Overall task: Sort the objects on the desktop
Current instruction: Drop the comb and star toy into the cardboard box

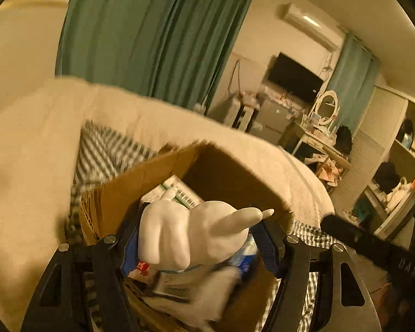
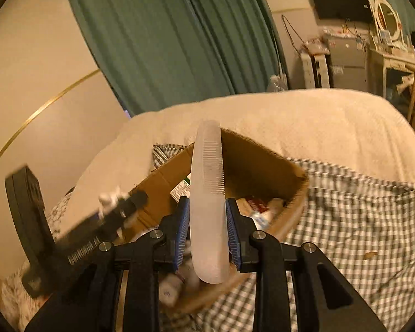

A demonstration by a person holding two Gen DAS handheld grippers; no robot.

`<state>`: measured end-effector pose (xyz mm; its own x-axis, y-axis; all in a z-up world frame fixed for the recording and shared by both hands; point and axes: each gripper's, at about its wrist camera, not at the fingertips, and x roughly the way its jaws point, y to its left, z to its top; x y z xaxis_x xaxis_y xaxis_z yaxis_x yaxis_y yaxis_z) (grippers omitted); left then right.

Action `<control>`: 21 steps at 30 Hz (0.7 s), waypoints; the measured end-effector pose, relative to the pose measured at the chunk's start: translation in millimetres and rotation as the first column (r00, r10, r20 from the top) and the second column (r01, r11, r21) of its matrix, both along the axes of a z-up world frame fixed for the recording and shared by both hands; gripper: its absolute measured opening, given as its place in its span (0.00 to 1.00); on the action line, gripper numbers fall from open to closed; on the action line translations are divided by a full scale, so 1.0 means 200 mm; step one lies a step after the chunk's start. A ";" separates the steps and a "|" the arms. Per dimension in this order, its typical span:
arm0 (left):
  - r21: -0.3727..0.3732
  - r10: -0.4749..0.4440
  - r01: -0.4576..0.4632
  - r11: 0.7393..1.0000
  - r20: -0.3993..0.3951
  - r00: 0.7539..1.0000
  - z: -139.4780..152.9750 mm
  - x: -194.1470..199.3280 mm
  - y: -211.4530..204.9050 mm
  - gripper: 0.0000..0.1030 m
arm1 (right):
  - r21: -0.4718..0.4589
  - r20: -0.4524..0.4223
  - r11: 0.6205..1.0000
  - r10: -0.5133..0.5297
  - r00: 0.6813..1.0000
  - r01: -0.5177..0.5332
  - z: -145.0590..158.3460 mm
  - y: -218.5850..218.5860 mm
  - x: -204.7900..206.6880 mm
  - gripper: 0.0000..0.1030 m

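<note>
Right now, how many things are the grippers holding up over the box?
2. A white hand-shaped figure sits in the left gripper, and a pale comb is clamped in the right gripper. Both hang above the cardboard box.

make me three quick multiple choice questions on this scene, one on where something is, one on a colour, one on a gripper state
1. Where is the cardboard box?
A. on a checked cloth on the bed
B. on a desk
C. on the floor

2. What colour are the curtains behind the bed?
A. red
B. green
C. white

3. What is the right gripper doing?
A. hanging open and empty
B. shut on a pale comb
C. shut on a bottle

Answers:
1 A, the checked cloth spreads under and beside the box.
2 B, the folds read teal green in both views.
3 B, the pale comb stands between the blue pads, over the box.
</note>
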<state>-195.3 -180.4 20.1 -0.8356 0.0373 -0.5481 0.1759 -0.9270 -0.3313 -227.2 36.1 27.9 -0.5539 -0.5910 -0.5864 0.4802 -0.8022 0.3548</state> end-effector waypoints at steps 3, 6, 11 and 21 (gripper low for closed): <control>-0.020 -0.009 0.009 1.000 0.029 1.000 -0.03 -0.07 -0.02 0.90 | 0.021 0.006 0.998 -0.053 0.999 0.053 0.00 -0.08 -0.06 0.81; -0.075 -0.005 0.005 0.997 -0.008 1.000 0.00 0.01 -0.01 1.00 | -0.012 -0.028 0.994 -0.112 0.993 0.111 0.05 -0.03 -0.03 0.84; -0.110 -0.018 0.018 0.994 -0.002 1.000 0.09 0.08 0.00 1.00 | 0.035 -0.046 0.984 -0.174 0.984 0.175 0.14 0.10 0.06 0.87; -0.183 -0.063 0.062 0.981 0.002 0.998 0.10 0.54 0.23 1.00 | 0.140 -0.117 0.950 -0.265 0.957 0.280 0.07 0.50 0.56 1.00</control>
<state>-86.9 -133.8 40.4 -0.8367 -0.0110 -0.5475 0.1150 -0.9810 -0.1562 -115.0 135.3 42.5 -0.7388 -0.3173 -0.5945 0.2615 -0.9481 0.1810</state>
